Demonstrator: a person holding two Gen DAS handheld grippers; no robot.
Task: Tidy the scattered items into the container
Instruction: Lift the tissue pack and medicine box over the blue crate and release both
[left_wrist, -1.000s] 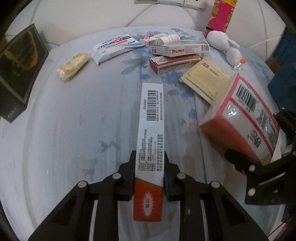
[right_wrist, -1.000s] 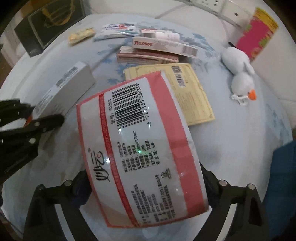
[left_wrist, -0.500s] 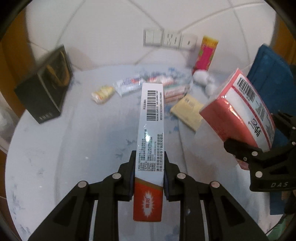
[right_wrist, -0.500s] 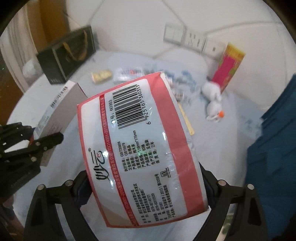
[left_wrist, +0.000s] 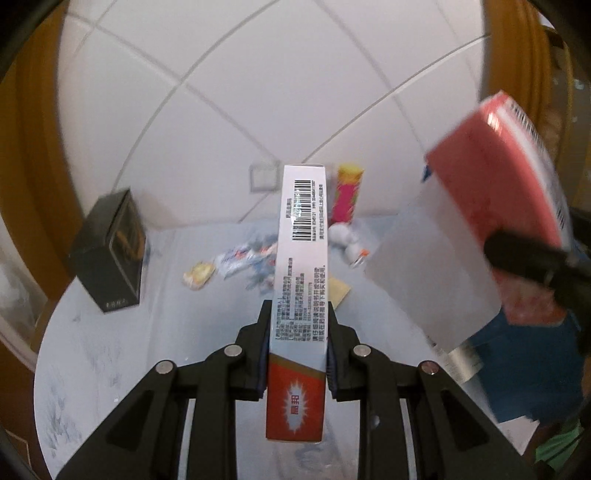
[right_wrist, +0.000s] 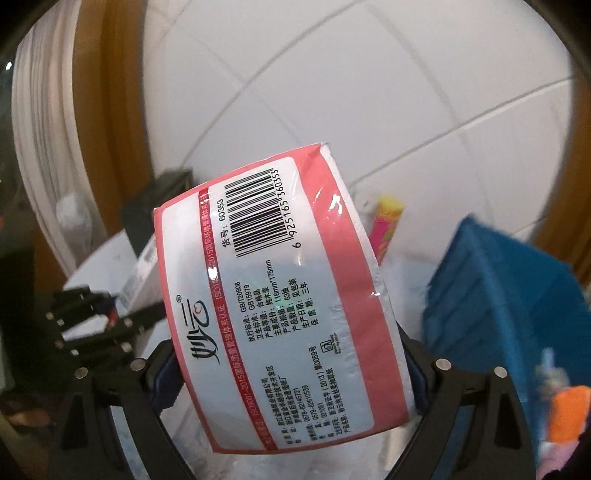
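1. Table (left_wrist: 110, 369) is round, pale blue and white, and fills the lower part of my left wrist view; I see it from well above.
2. Far left on it stands a black box (left_wrist: 109, 258) with a gold mark on one face.
3. Right of that, at the far side, I note a yellow snack packet (left_wrist: 199, 275) and, just beside it, a white-and-blue pouch (left_wrist: 236, 256); both are blurred and I cannot read them.
4. My left gripper (left_wrist: 297, 349) is clamped on a long carton (left_wrist: 301, 280), white with a barcode at its far end and a red panel at its near end. Both fingers press its long sides; the carton is off the table and points away from me.
5. Beyond the carton: a pink-and-yellow tube (left_wrist: 347, 195) upright against the tiled wall, and a white plush duck (left_wrist: 349, 243) lying near its foot.
6. At right, my right gripper (right_wrist: 291, 363) is clenched on a pink-and-white tissue pack (right_wrist: 273, 310), barcode face up, held in the air and tilted.
7. Farthest right, the blue container (right_wrist: 517, 295) sits below and beside the pack; the pack is not inside it.
8. Something orange (right_wrist: 565, 417) shows at the container's near right edge, too blurred to identify.
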